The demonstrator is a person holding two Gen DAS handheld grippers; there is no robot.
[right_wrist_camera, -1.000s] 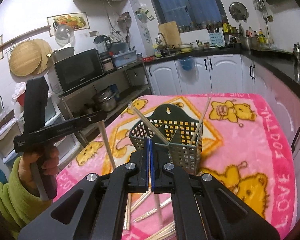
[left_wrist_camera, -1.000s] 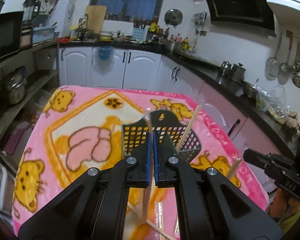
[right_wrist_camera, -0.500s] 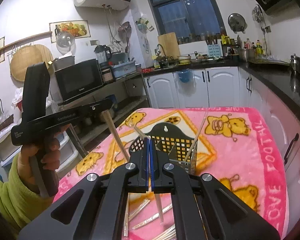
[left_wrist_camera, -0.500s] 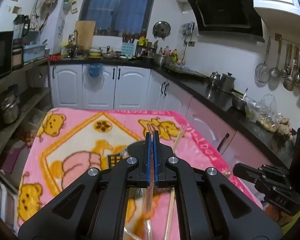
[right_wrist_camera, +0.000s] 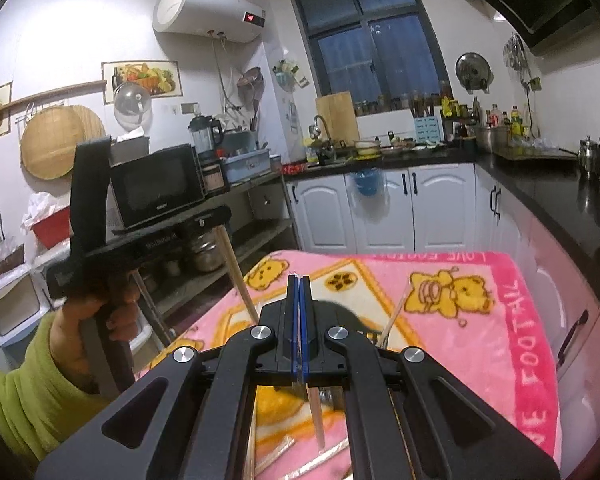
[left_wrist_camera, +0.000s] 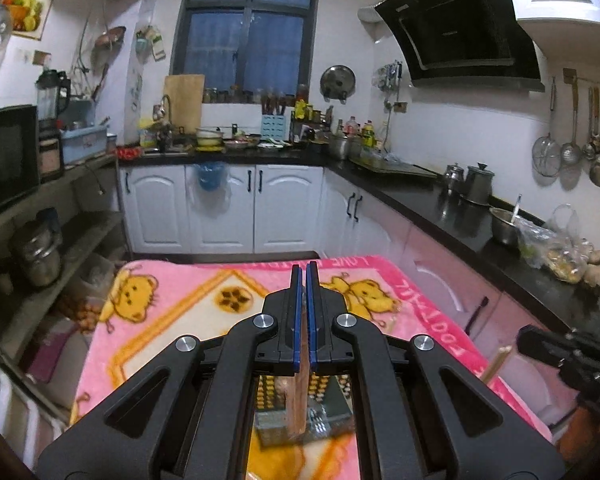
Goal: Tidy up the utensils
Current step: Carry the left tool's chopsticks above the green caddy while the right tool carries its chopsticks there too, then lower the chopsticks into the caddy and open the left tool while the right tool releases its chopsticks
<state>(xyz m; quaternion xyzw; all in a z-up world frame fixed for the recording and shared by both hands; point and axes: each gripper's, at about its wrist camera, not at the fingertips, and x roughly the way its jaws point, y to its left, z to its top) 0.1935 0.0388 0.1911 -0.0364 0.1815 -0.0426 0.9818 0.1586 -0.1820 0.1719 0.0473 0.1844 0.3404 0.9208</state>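
While each tool pinches one chopstick | left tool [left_wrist_camera: 305,276] grips wooden stick [left_wrist_camera: 298,404] | right tool [right_wrist_camera: 299,286] grips pale stick [right_wrist_camera: 315,416] | both held above basket [left_wrist_camera: 332,400] on bench [left_wrist_camera: 172,320], likely to drop in upright

tongs [left_wrist_camera: 305,276]: black, blue pads, silver screws | sleeve [right_wrist_camera: 16,392]: lime-green fleece
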